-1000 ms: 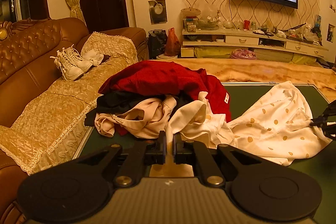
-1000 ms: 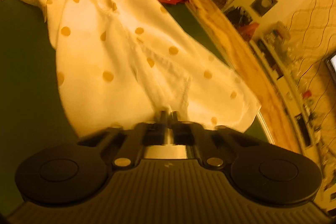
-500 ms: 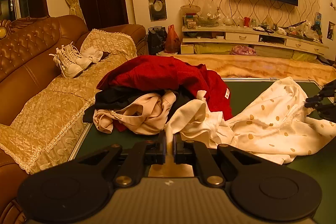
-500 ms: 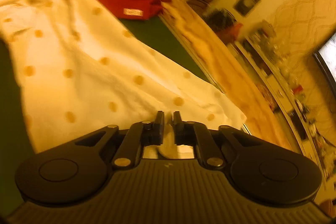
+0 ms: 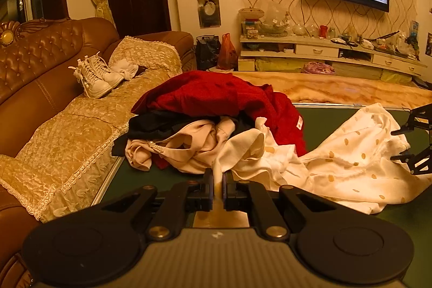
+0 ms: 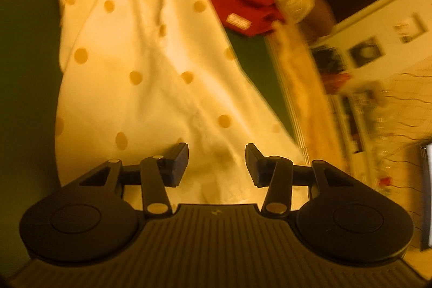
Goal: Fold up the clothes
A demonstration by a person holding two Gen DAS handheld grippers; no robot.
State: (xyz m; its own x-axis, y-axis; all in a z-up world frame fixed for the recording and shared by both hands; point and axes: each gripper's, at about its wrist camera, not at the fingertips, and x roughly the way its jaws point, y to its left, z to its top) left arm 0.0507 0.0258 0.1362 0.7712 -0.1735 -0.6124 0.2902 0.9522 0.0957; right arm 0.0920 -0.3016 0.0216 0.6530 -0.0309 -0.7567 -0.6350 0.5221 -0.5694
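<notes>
We keep the left gripper point(image 5: 217, 186) jaws pinched on the dotted garment point(image 6: 151, 88) at lower centre, anchoring it; our right gripper point(image 6: 216, 165) jaws, just opening, stand apart over its hem, pressing nothing.

You see a dark green bench point(image 5: 326, 123) carrying clothes. A cream dotted garment point(image 5: 351, 163) lies spread toward its right side. At the left edge, beside the sofa, a pile sits: red garment point(image 5: 216, 96) on top, black and beige ones under.

Black garment point(image 5: 159, 123) mostly buried beneath red one point(image 5: 216, 96).
</notes>
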